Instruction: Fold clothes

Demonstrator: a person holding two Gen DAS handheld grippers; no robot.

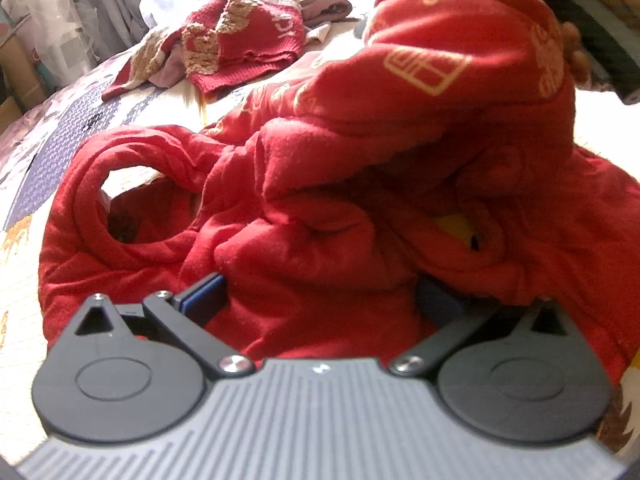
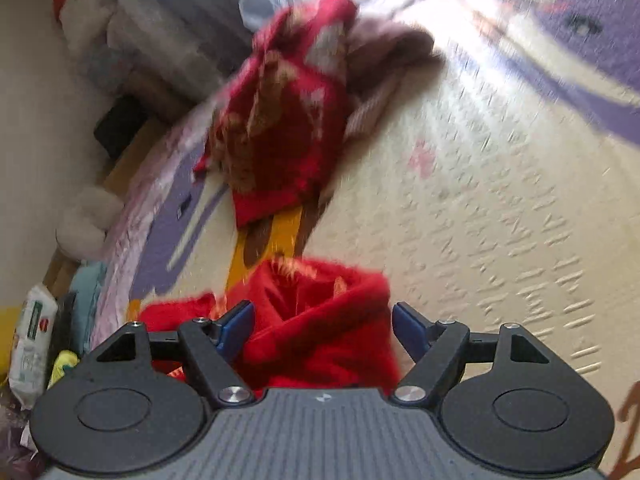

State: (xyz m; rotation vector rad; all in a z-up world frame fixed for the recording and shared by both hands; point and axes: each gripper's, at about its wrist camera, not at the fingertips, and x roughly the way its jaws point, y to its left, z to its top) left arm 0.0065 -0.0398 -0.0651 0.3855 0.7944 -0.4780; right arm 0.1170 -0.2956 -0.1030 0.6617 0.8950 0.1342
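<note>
The bright red fleece garment with gold print [image 1: 360, 208] is lying bunched at the frame's centre on the patterned bed quilt [image 2: 500, 200], unfolded. Left gripper [image 1: 320, 300] is clenching it; right gripper [image 2: 323, 330] is straddling cloth, jaws released.

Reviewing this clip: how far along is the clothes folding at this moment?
Early. Nothing looks folded: the red garment lies bunched on the bed. In hand: it sits between the wide jaws of both the left claw and the right claw. Left: the red knit sweater is still heaped behind.
</note>
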